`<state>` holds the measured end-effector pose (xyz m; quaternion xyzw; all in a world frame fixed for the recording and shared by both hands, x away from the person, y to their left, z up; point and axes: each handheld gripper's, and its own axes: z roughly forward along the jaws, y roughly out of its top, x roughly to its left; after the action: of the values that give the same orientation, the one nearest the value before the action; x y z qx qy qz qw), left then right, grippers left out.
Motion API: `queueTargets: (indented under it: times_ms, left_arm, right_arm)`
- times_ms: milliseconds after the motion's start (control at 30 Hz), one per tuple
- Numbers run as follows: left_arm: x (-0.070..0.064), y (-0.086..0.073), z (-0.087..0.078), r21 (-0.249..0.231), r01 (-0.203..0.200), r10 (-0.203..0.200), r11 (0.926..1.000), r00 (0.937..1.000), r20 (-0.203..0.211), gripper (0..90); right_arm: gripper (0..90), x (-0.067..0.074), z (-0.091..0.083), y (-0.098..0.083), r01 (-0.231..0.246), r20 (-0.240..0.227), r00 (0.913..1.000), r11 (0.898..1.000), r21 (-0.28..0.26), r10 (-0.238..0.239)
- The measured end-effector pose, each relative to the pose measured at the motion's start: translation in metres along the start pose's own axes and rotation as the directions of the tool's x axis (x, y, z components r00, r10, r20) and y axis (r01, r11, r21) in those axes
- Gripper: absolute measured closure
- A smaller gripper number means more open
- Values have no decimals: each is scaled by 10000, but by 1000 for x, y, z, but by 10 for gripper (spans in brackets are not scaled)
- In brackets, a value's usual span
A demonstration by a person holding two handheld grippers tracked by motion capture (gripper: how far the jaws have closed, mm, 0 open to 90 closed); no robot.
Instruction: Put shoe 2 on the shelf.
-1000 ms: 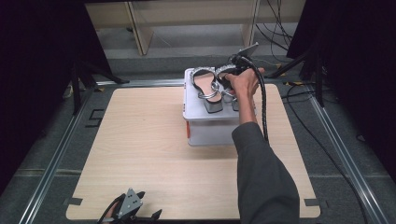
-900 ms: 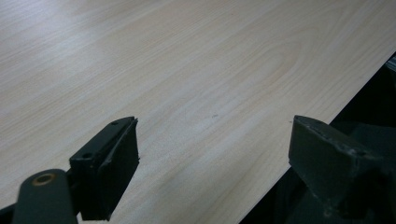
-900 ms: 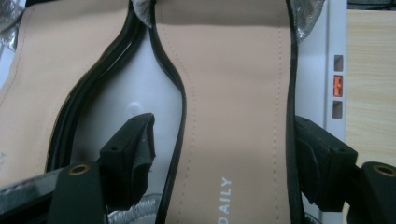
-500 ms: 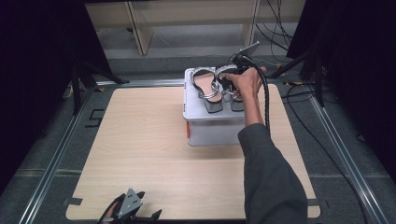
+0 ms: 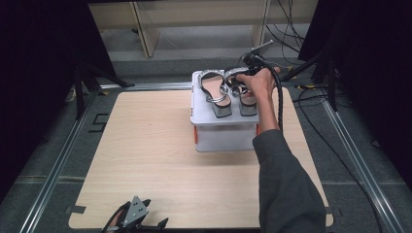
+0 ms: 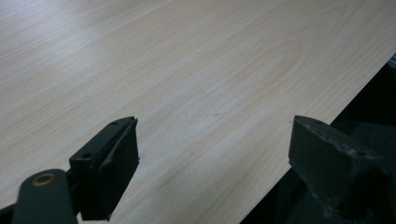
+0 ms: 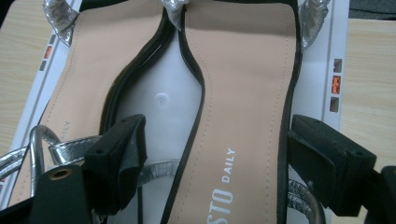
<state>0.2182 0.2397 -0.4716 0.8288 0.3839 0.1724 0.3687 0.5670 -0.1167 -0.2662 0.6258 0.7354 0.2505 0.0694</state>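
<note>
Right gripper [image 7: 215,158] just opened, straddling sandal [image 7: 243,93]; insole reads "DAILY".

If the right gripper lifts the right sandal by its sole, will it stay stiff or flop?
The right sandal has a flat, edged sole, so it probably stays fairly stiff. Its thin silver straps would likely dangle. It looks light, and its smooth insole may slip between the right gripper's open jaws.

Right arm wears a dark grey long sleeve [image 5: 286,184]; a black ribbed cable [image 5: 279,97] trails from the right gripper [image 7: 215,154]; left gripper [image 5: 135,216] carries a grey three-cornered plate; jaws black, with small screw holes.
</note>
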Motion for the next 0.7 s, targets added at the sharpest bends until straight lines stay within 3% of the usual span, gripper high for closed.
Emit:
queueTargets:
  times_ms: [100, 133, 200, 233, 300, 333, 367, 400, 433, 467, 500, 533, 567, 633, 667, 700]
  left_arm:
    - [0, 0, 2, -91, 94, -94, 9999, 9999, -35, 157]
    - [0, -1, 2, -86, 147, -147, 9999, 9999, -8, 157]
    - [0, -1, 2, -93, 143, -143, 9999, 9999, 0, 157]
    - [0, 0, 2, -146, 191, -191, 9997, 9998, 19, 157]
    - [0, 0, 2, -128, 118, -118, 9998, 9999, 1, 157]
    - [-1, 1, 1, -110, 368, -368, 9993, 9993, 43, 157]
    - [-1, 1, 1, -110, 368, -368, 9993, 9993, 43, 157]
    - [2, 0, 1, 109, 77, -76, 9999, 9999, -89, 157]
    - [2, 0, 3, 72, 117, -117, 9999, 9999, -110, 157]
    - [2, 1, 4, 210, 127, -126, 9997, 9999, -13, 157]
    - [2, 1, 4, 210, 127, -126, 9997, 9999, -13, 157]
    - [2, 1, 5, 210, 69, -68, 9998, 10000, -36, 157]
    - [2, 1, 5, 173, 47, -45, 9998, 9999, -113, 157]
    - [3, 1, 5, 260, 29, -29, 9997, 10000, -19, 157]
    - [2, 1, 6, 142, 103, -102, 9998, 9999, -102, 157]
    - [3, 2, 5, 259, 17, -19, 9997, 10000, 92, 157]
  right_arm:
    - [237, -2, -2, 0, -68, -48, 10000, 9997, -222, 67]
    - [267, -4, -6, 2, 151, -5, 9999, 9940, -1080, -153]
    - [265, -4, -8, 3, 195, 118, 9998, 9913, -1299, -181]
    - [263, -2, -12, 5, 435, 282, 9988, 9886, -1439, -399]
    - [263, -3, -13, 5, 401, 167, 9991, 9866, -1580, -379]
    - [261, -6, -17, 5, 502, 147, 9987, 9818, -1829, -483]
    - [261, -6, -17, 5, 502, 147, 9987, 9818, -1829, -483]
    - [260, -9, -20, 5, 442, 188, 9990, 9798, -1952, -413]
    - [261, -12, -22, 4, 348, 101, 9994, 9748, -2203, -334]
    - [257, -19, -27, 2, 139, -17, 9999, 9539, -2996, -152]
    - [257, -19, -27, 2, 139, -17, 9999, 9539, -2996, -152]
    - [251, -29, -28, 2, 491, -35, 9985, 9295, -3656, -541]
    - [251, -31, -30, 2, 278, -27, 9995, 9292, -3686, -310]
    - [251, -34, -30, 2, 300, 95, 9995, 9271, -3737, -285]
    - [251, -39, -31, 3, 448, 136, 9990, 9312, -3617, -428]
    - [251, -43, -33, 1, 386, -61, 9990, 9339, -3554, -436]
